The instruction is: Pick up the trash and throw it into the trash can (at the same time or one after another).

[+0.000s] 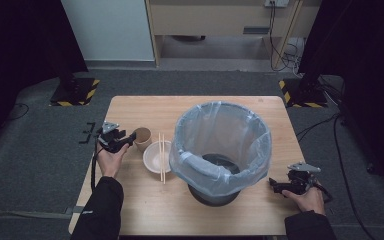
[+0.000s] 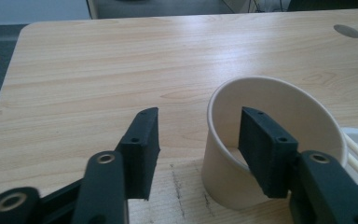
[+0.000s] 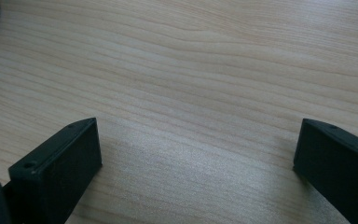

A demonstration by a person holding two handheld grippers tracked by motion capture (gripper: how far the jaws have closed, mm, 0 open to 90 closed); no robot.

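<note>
Brown paper cup (image 1: pixel 142 138) stood upright toward the left of the worktop (image 1: pixel 145 210), just beside a white bowl (image 1: pixel 156 157) with a pair of chopsticks (image 1: pixel 162 156) laid across it. Left gripper (image 1: pixel 128 141) held level at the cup, jaws spread; seen in the left gripper view with one jaw inside the cup (image 2: pixel 265 140) and the other outside its near wall, rim between them, not yet pinched. Judged as the grasping step, cup about to be taken, most likely for the bin. Next called for: closing gently on the thin wall so the paper would not buckle, then lifting clear of the bowl and chopsticks and carrying rightward over the high rim. Further right, a dark bin (image 1: pixel 220 150) lined with a pale translucent bag, taking up the middle of the worktop. At far right, right gripper (image 1: pixel 276 186) resting low near the bin's base, jaws wide apart over bare wood (image 3: pixel 191 93), holding nothing.
</note>
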